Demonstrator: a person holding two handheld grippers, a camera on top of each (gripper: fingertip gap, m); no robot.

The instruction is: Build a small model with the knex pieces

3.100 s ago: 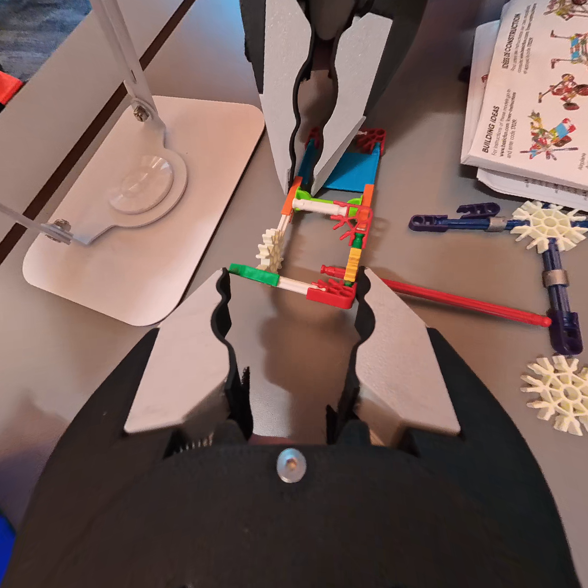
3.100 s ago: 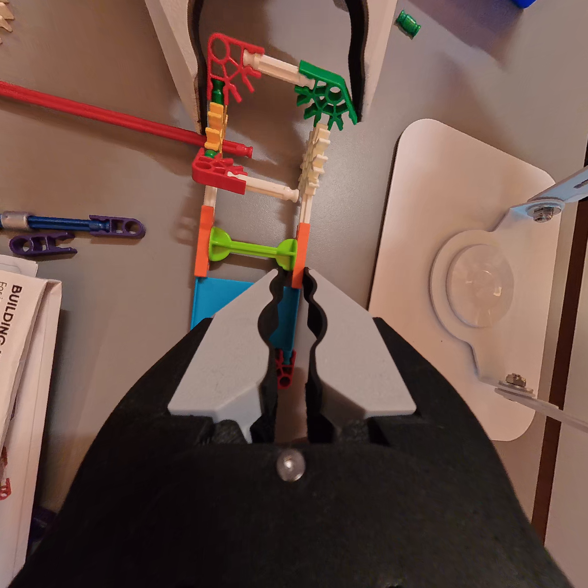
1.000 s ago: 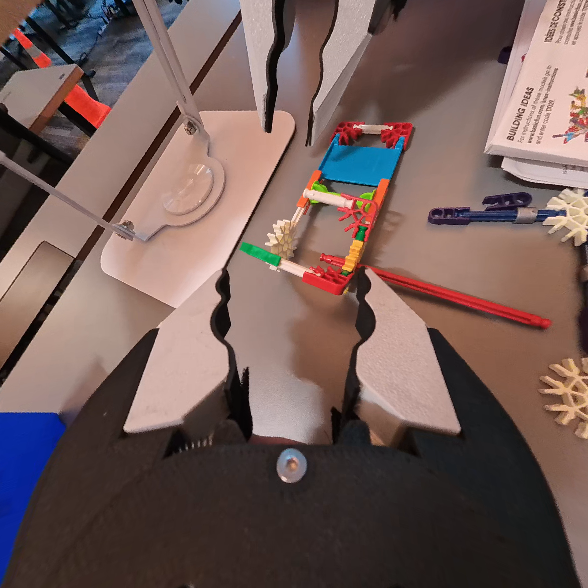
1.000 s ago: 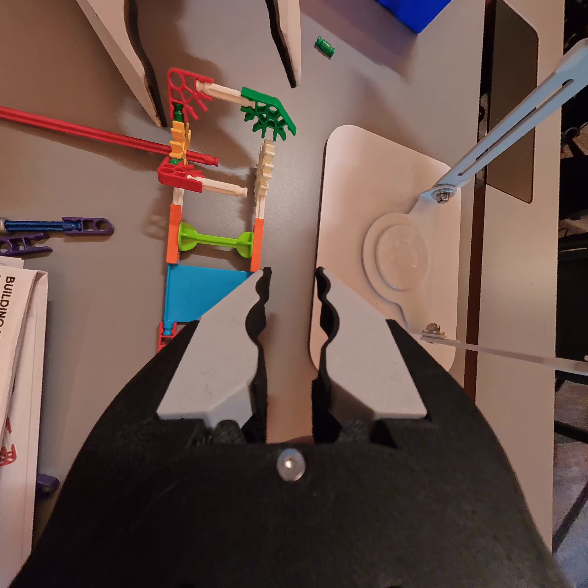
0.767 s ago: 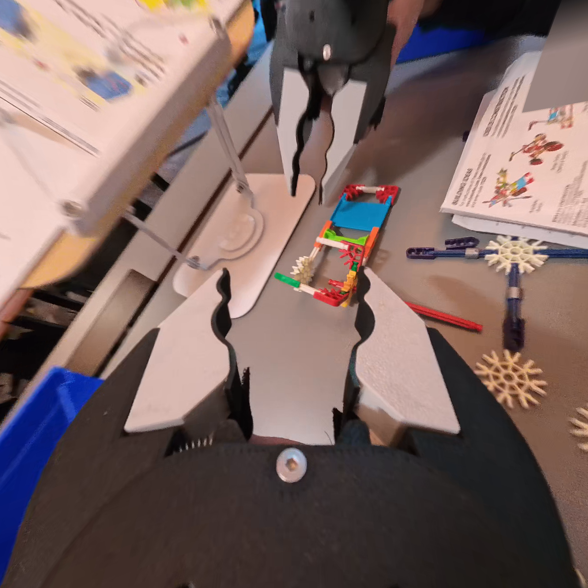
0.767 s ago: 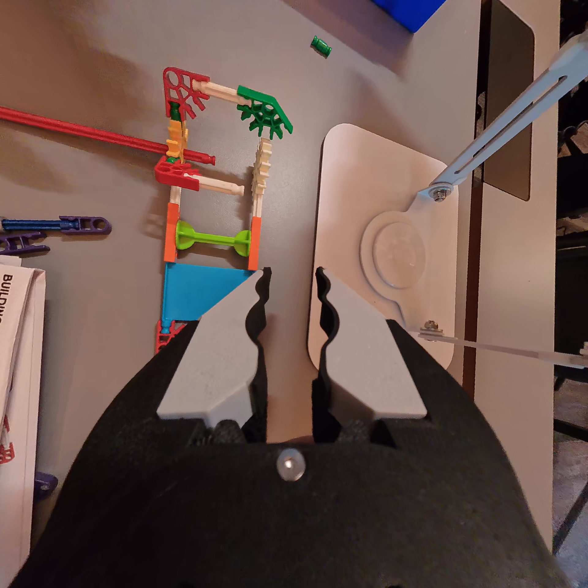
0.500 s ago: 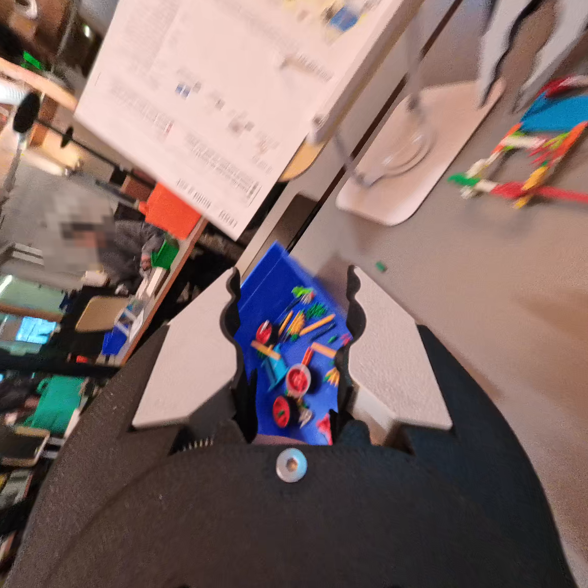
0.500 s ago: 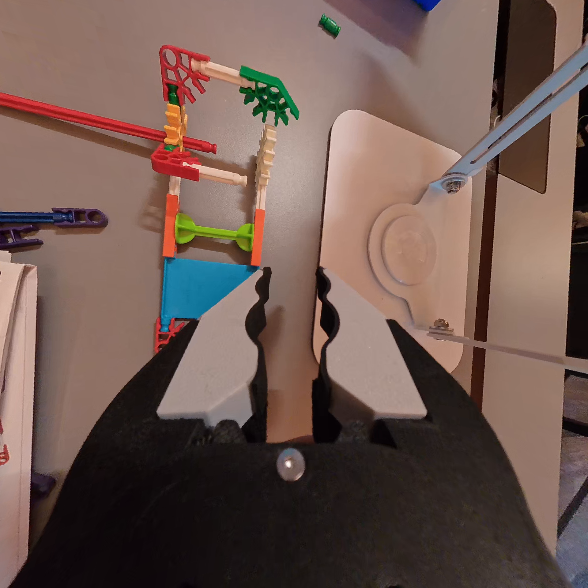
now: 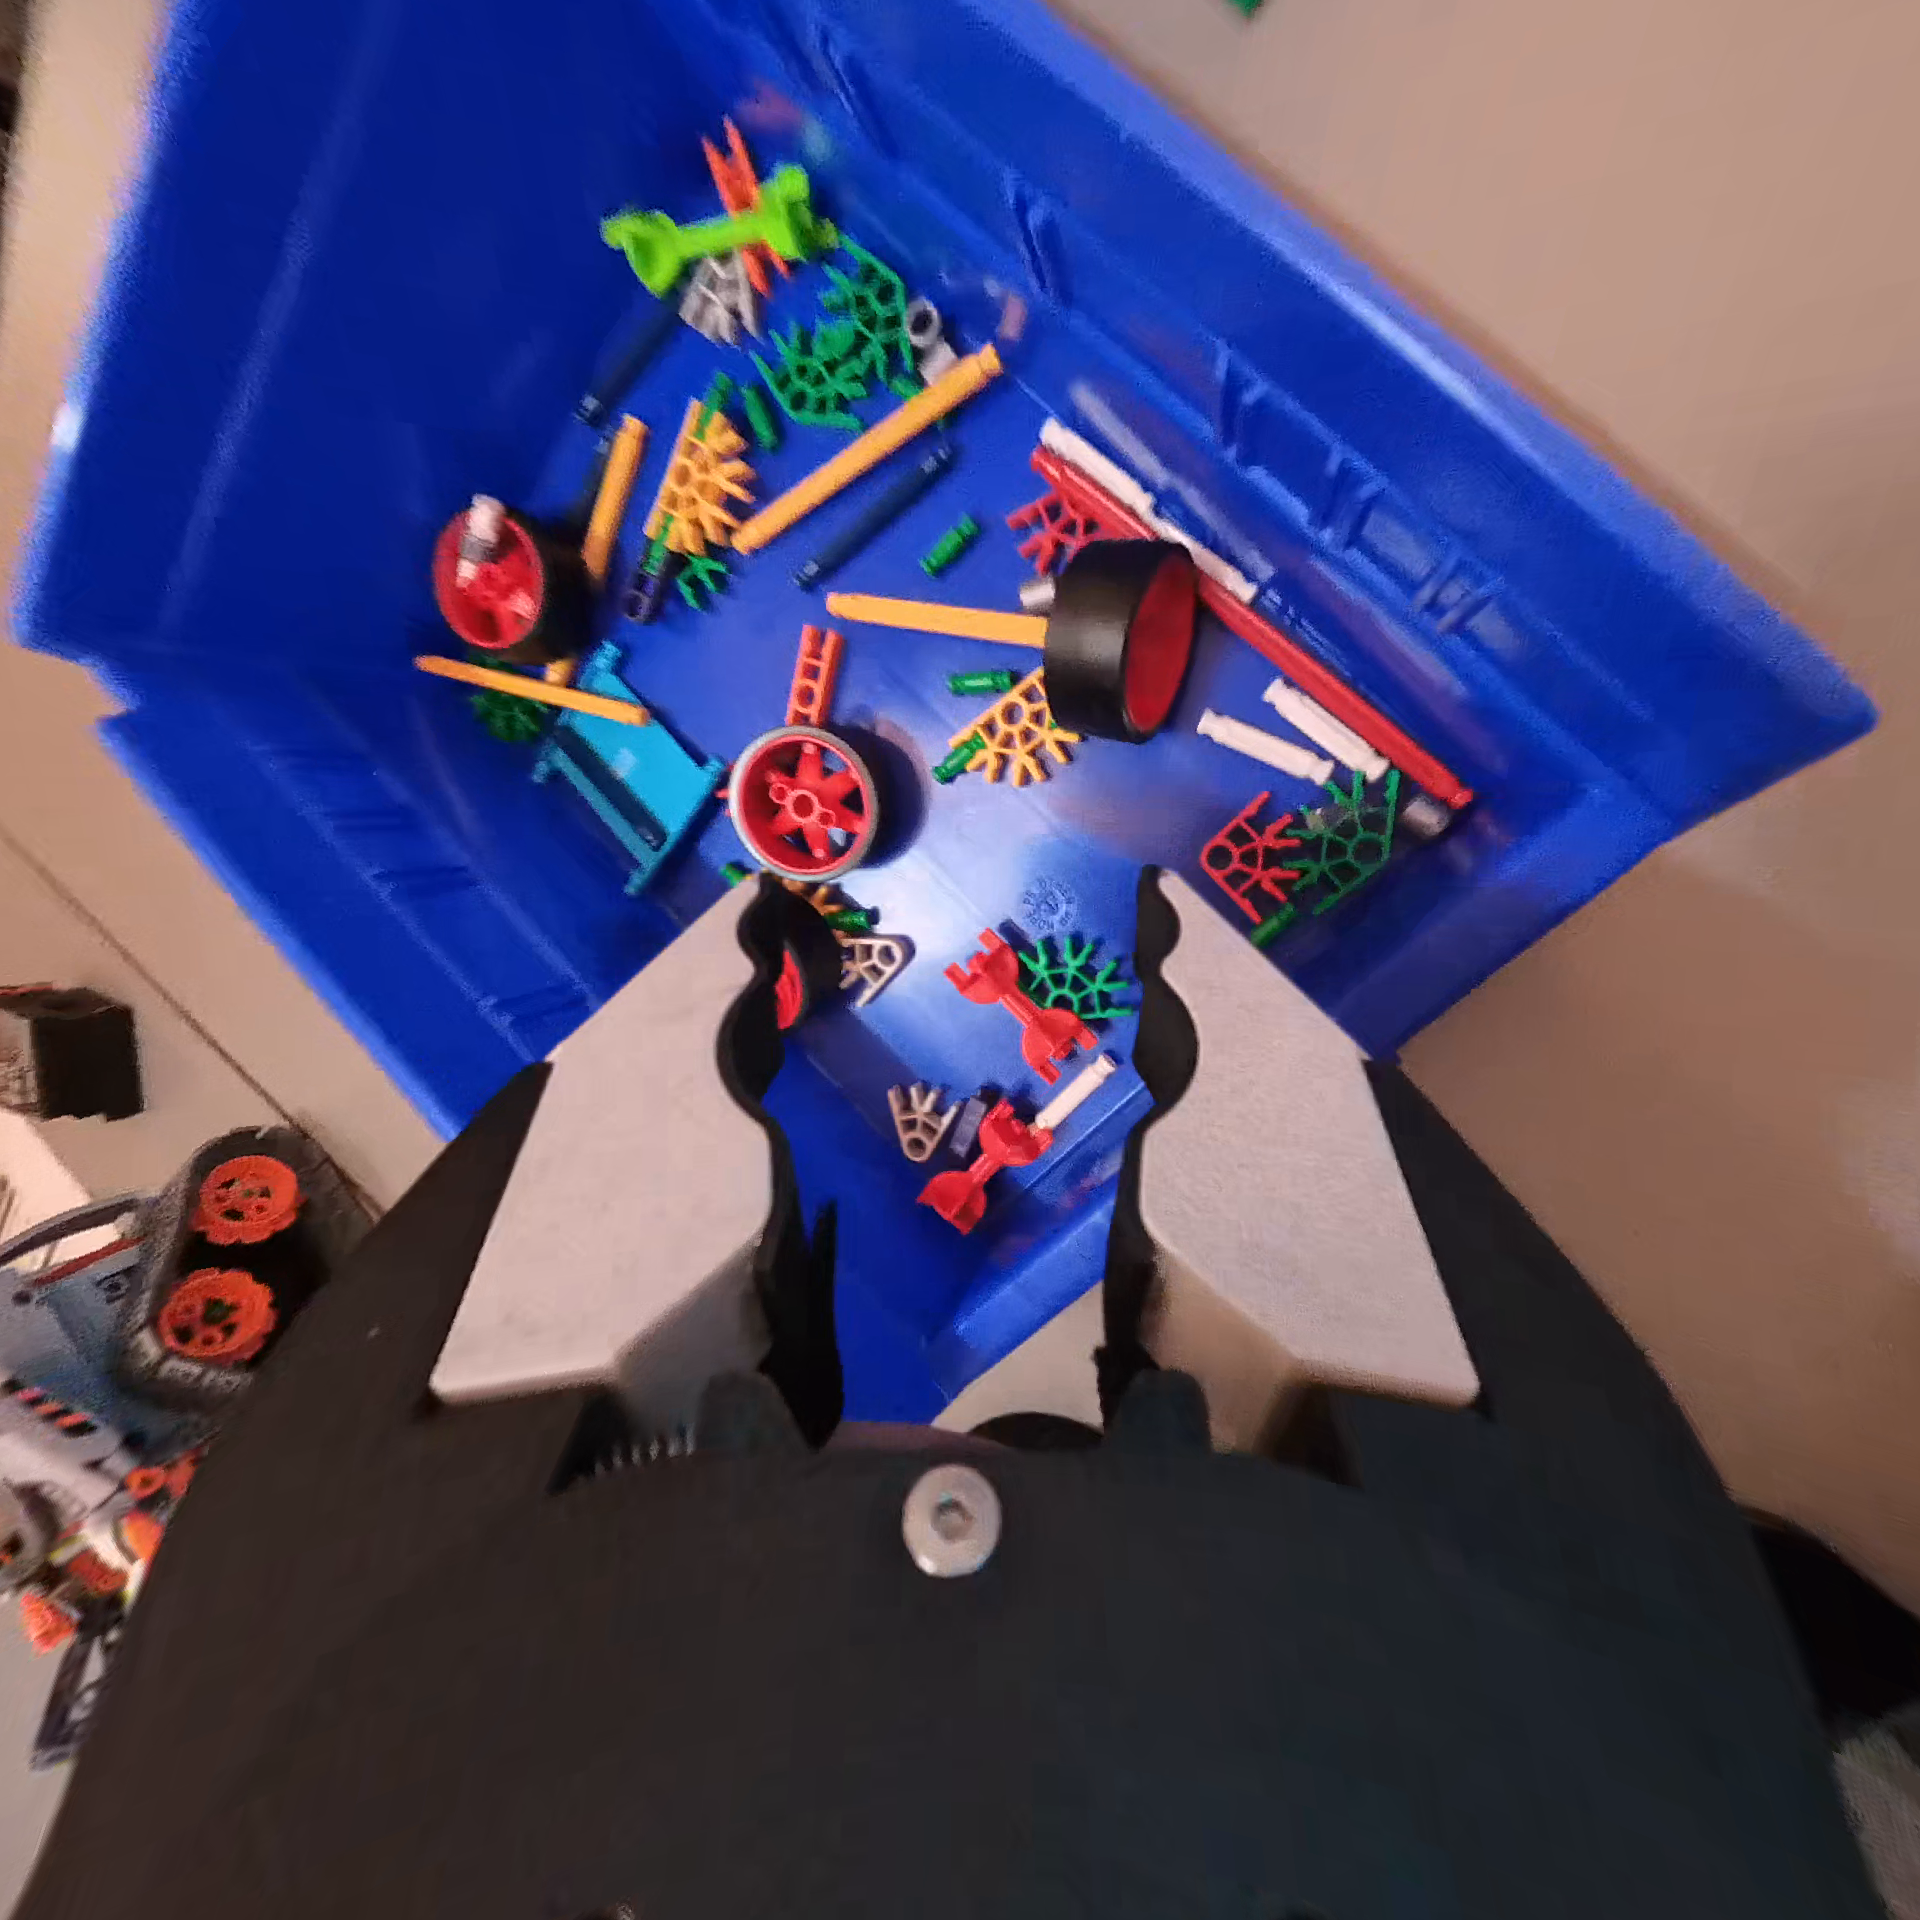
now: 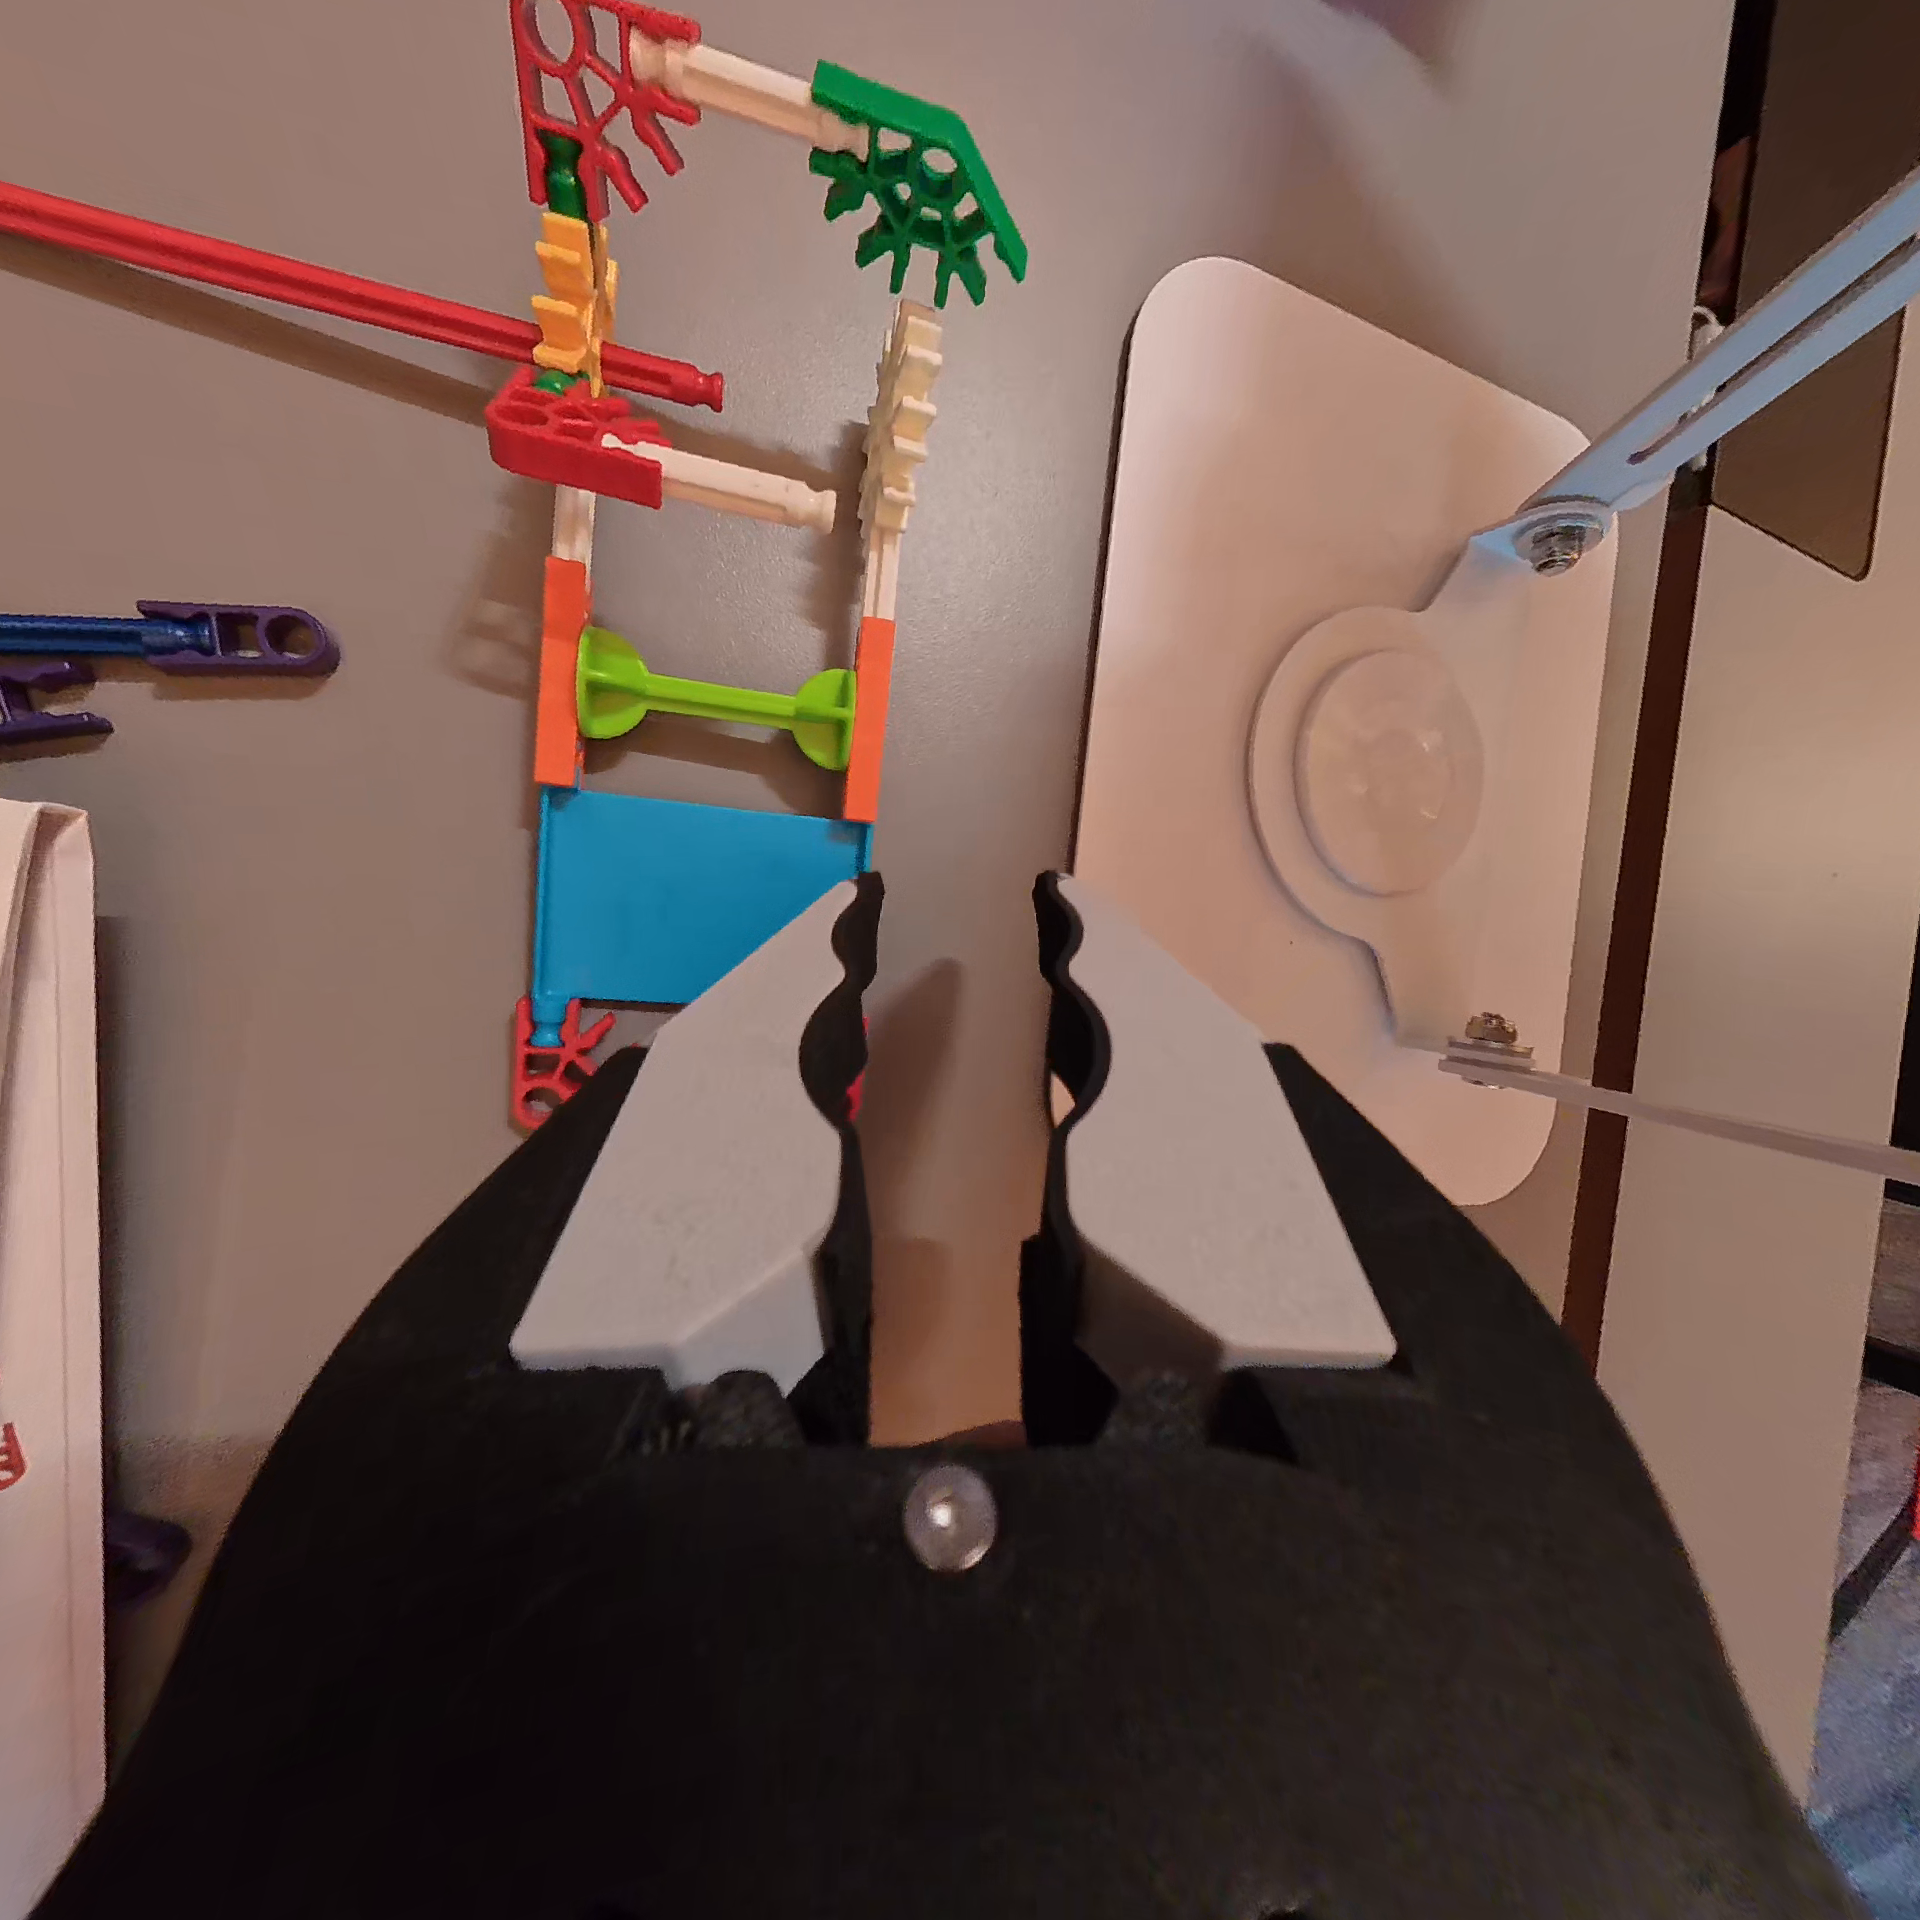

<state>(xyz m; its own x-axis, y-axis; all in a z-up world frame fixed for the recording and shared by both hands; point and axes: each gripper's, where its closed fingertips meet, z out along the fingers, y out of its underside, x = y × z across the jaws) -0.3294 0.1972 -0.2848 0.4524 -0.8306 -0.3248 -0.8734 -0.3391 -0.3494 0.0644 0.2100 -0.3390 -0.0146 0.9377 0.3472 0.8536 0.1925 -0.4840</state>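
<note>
My left gripper is open and empty, held above a blue bin of loose construction-toy parts: red wheels, a black tyre, orange rods, green, red and yellow connectors. Below the fingertips lie a red connector and a green connector. My right gripper is open and empty, low over the grey table just right of a flat toy frame with a blue panel, a lime spool, orange sleeves, white rods, red and green corner connectors. Its left finger hides the frame's near right corner.
A white stand base with metal arms lies right of the frame. A long red rod and blue-purple pieces lie left of it, with a white booklet at the left edge. Beside the bin stands a toy with orange wheels. Some 40 cm of space lies between my two pairs of fingers.
My left gripper swung away from the toy frame to over the blue bin, still open. My right gripper let go of the frame's corner, opened, and now sits closer to the frame.
</note>
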